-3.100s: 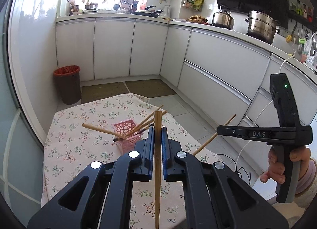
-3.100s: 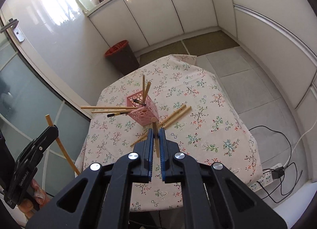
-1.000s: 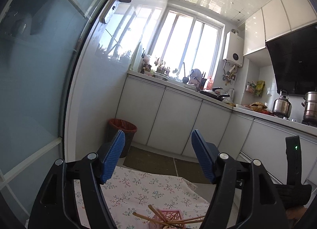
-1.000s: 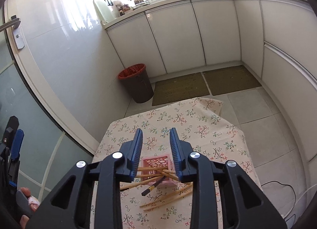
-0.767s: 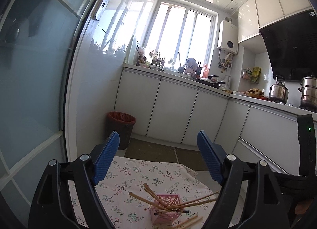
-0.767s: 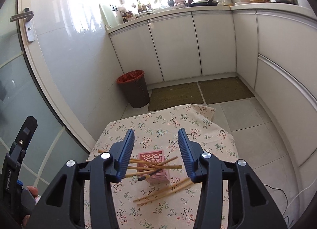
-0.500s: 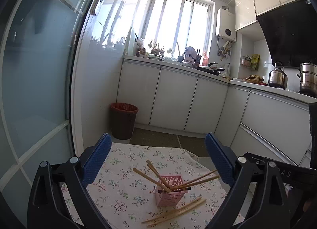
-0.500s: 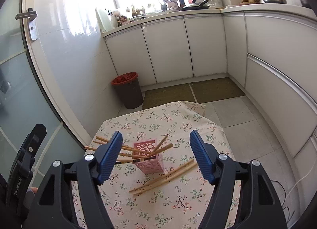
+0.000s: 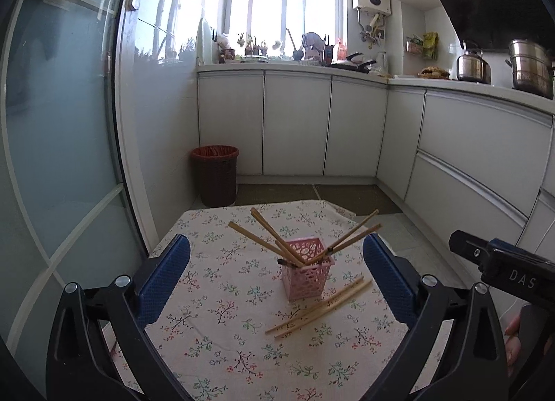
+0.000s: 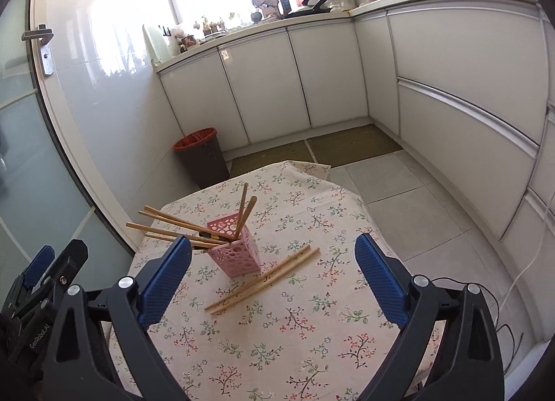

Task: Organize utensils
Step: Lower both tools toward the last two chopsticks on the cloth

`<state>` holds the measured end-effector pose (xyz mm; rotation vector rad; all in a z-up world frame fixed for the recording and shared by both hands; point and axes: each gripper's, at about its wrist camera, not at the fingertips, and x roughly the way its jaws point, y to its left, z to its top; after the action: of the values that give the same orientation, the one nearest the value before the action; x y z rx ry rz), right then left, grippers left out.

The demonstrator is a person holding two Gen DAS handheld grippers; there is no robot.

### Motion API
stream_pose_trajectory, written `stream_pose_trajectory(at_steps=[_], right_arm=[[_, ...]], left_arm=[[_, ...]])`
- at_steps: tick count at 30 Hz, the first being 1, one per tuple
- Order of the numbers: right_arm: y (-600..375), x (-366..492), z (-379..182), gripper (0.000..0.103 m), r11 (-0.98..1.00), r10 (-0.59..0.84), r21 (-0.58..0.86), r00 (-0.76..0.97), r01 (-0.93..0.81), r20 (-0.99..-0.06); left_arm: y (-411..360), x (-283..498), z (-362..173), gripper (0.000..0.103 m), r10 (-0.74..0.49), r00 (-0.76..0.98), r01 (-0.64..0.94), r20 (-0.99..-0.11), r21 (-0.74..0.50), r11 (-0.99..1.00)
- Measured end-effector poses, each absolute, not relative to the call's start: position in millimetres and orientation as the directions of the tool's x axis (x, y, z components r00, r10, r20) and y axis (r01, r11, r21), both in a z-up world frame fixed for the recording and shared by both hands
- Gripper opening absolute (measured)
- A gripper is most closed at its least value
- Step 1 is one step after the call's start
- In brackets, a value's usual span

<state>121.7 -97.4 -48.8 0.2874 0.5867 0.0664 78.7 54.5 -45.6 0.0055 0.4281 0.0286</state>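
Note:
A pink perforated holder (image 9: 307,271) stands upright on the floral tablecloth (image 9: 215,314), with several wooden chopsticks (image 9: 270,238) leaning out of it to both sides. Two loose chopsticks (image 9: 321,307) lie side by side on the cloth just right of the holder. My left gripper (image 9: 274,262) is open and empty, back from the holder. In the right wrist view the holder (image 10: 233,251) and the loose pair (image 10: 262,281) lie ahead of my right gripper (image 10: 274,255), whose jaws are opening with nothing between them.
A dark bin with a red liner (image 9: 215,174) stands on the floor beyond the table. White cabinets (image 10: 312,82) line the back and right. A glass door (image 9: 62,123) is close on the left. A cable (image 10: 520,269) runs over the floor at the right.
Both grippers held a chopstick earlier and are now empty. Their jaws have spread wide. Both views have tipped down, so more of the table shows.

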Motion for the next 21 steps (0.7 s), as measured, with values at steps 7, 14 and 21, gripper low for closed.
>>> stream_pose_trajectory(at_steps=[7, 14, 21], right_arm=[[-90, 99, -52, 0.093, 0.986, 0.015, 0.153, 0.873, 0.068, -0.488], [-95, 90, -64, 0.096, 0.985, -0.094, 0.081, 0.871, 0.151, -0.481], [-108, 93, -107, 0.096, 0.975, -0.149, 0.059, 0.833, 0.212, -0.533]], left_arm=[[45, 76, -60, 0.096, 0.04, 0.873, -0.019, -0.486, 0.048, 0.999], [48, 93, -83, 0.096, 0.043, 0.791, 0.002, -0.611, 0.073, 0.997], [63, 138, -154, 0.096, -0.091, 0.582, 0.125, -0.808, -0.021, 0.992]])
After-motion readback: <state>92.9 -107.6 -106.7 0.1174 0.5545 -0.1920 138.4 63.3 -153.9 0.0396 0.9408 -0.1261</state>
